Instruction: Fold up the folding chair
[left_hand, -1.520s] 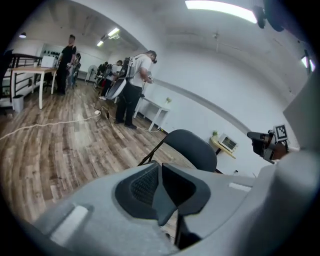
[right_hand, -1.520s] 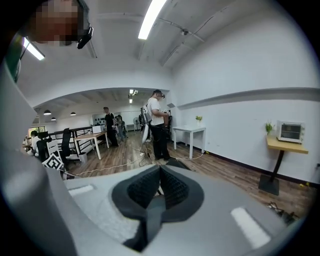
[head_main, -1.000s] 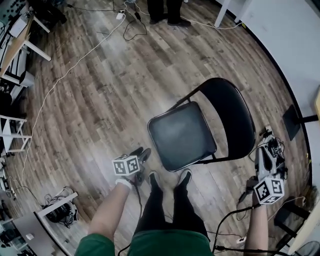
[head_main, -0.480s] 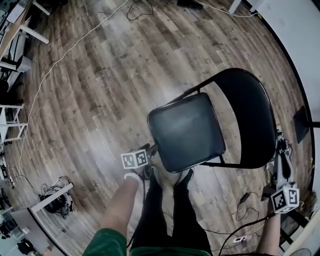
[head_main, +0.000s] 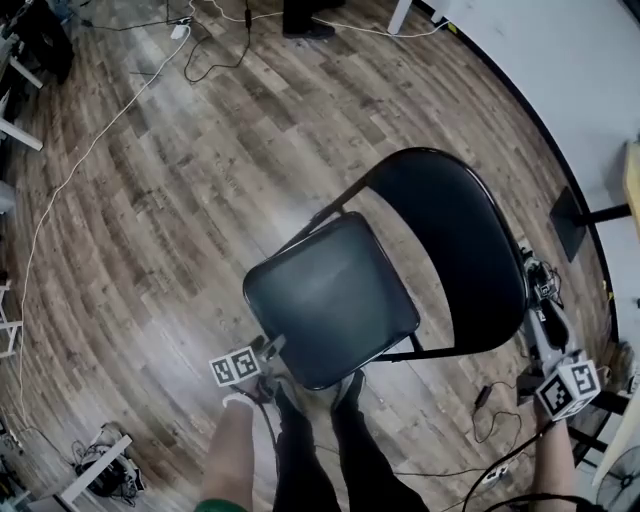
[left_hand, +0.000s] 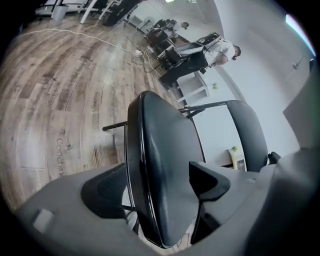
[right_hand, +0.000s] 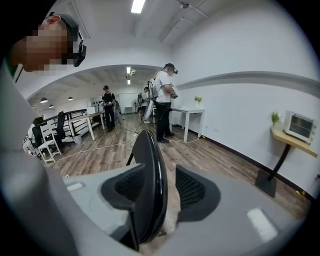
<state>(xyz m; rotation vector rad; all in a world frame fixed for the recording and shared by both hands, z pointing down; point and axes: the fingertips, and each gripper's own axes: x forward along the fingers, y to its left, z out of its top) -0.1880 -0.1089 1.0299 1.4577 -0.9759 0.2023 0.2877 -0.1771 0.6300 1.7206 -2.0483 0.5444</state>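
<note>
Above wooden plank floor, left gripper and right gripper, jaws just opening and unclamped, are straddling seat and backrest of the black padded folding chair; bite deeper before clamping

Wood-plank floor; 1 folding chair standing open on it; 1 white cable trailing across; black cable beside chair.

the left gripper has come down to the front edge of the seat, and the right gripper has sunk to the rim of the backrest. both pairs of jaws have just been opening, each now straddling its edge without pressing.
</note>
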